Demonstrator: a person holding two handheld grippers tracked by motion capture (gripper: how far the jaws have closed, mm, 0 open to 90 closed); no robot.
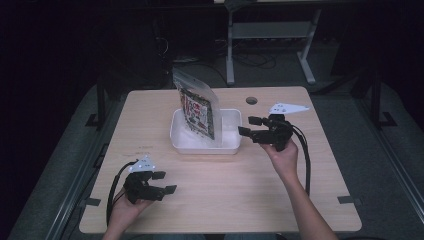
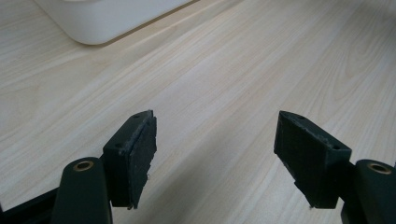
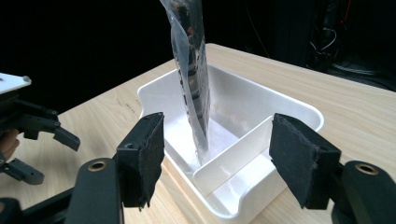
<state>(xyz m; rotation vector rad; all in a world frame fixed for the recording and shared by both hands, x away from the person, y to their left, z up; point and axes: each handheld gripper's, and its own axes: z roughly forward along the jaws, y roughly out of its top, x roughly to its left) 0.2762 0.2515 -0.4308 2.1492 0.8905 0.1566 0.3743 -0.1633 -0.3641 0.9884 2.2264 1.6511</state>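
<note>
Upright, packet [image 1: 199, 111] (seemingly printed) in white tray [image 1: 230, 145]; left gripper [image 1: 167, 182], right gripper [image 1: 246, 125] jaws spread

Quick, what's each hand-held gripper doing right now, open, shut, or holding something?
Left hand-held gripper: open, holding nothing.
Right hand-held gripper: open, holding nothing.

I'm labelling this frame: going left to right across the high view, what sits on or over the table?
left gripper → white bin with the clear printed bag standing in it → table's round hole → right gripper

Light wooden table [image 1: 215, 200], white divided tray [image 1: 180, 142] resting near centre
</note>
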